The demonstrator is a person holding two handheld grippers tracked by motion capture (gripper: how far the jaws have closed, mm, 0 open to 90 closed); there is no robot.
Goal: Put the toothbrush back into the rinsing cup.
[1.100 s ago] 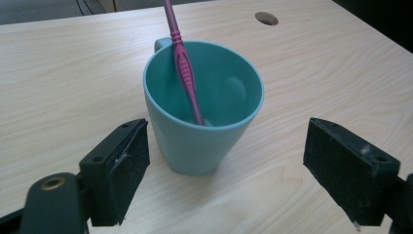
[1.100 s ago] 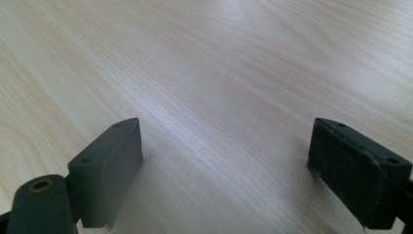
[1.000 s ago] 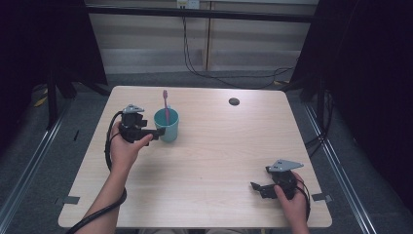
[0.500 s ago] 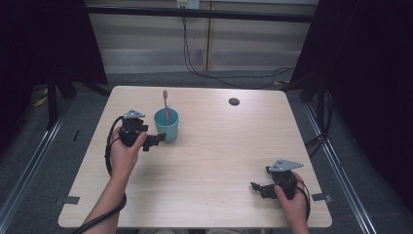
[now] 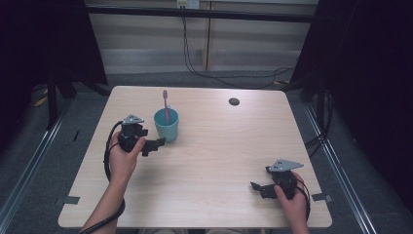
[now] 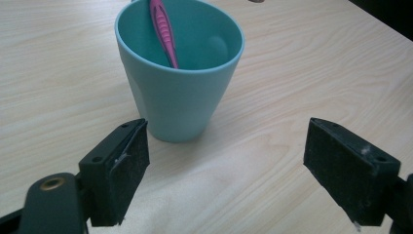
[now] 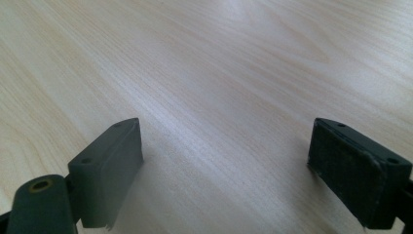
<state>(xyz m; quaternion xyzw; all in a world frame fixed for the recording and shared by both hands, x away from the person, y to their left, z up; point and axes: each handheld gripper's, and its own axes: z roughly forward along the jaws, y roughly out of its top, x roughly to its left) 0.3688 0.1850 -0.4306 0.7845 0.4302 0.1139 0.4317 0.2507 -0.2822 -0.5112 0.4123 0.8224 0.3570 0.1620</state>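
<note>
Although the teal cup stands toward the far left of the surface, it lies right in front of the left gripper, whose jaws stand wide apart and hold nothing. In the left gripper view the cup sits ahead of the jaws and a little toward the left one, its base just beyond the pads, near but not touching them. A pink toothbrush leans inside it, handle down against the far wall, its long axis running up and out past the rim; in the high view the toothbrush rises nearly upright above the cup. The right gripper rests well apart at the near right corner, its jaws likewise apart over bare wood, so the left hand is plainly the nearer. Whether the jaws are level with the cup's middle or its base is hard to judge from these angles.
</note>
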